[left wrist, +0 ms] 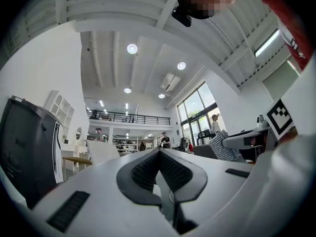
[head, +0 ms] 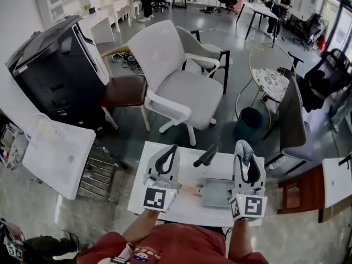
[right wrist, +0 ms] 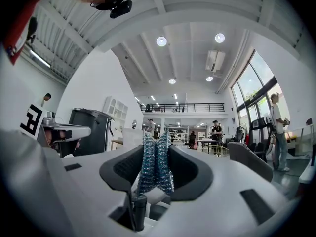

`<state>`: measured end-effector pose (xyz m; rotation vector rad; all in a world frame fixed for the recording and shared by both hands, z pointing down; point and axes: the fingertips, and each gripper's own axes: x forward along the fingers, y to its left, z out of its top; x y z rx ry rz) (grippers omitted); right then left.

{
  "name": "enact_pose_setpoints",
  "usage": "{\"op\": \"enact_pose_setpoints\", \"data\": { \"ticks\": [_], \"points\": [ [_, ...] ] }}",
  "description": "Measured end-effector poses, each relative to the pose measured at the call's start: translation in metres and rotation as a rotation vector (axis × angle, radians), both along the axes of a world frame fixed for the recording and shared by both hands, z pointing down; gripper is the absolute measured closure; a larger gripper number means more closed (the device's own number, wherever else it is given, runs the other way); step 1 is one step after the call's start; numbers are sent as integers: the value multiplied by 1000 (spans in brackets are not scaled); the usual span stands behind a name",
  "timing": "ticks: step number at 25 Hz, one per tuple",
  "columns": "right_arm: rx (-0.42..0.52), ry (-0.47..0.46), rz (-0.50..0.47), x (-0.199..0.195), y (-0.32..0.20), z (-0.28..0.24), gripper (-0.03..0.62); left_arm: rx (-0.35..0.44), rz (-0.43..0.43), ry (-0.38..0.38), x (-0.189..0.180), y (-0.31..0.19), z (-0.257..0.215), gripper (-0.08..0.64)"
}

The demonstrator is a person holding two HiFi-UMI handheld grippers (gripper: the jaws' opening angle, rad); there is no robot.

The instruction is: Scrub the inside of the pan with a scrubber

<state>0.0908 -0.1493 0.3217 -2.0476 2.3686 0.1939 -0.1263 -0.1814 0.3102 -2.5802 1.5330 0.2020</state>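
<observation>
A grey square pan (head: 215, 194) with a black handle (head: 205, 157) sits on the small white table (head: 142, 199) in the head view. Both grippers are held above the table, pointing upward and away from the pan. My left gripper (head: 172, 149) (left wrist: 159, 152) is to the left of the pan; its pads meet and nothing is between them. To the right of the pan, my right gripper (head: 244, 150) (right wrist: 157, 149) is shut on a bluish steel-wool scrubber (right wrist: 155, 167) (head: 243, 146), which sticks out past the fingertips. Neither gripper view shows the pan.
Beyond the table stand a white office chair (head: 181, 87), a brown chair (head: 124, 91) and a teal bin (head: 250, 124). At the left are a black machine (head: 55, 76), a white board (head: 58, 153) and a wire rack (head: 98, 172). People stand far back.
</observation>
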Motion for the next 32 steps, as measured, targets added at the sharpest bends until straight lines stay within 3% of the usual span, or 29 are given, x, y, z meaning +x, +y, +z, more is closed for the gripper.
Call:
{"op": "enact_pose_setpoints", "data": {
  "ticks": [15, 24, 28, 32],
  "points": [
    [-13, -3, -29, 50, -23, 3, 420, -50, -32, -34, 42, -10, 5, 546],
    [-36, 21, -82, 49, -30, 14, 420, -68, -65, -48, 47, -9, 12, 546],
    [-67, 41, -95, 50, -29, 28, 420, -34, -62, -29, 52, -10, 12, 546],
    [-114, 56, -108, 48, -27, 45, 420, -94, -56, -61, 53, -9, 28, 546]
  ]
}}
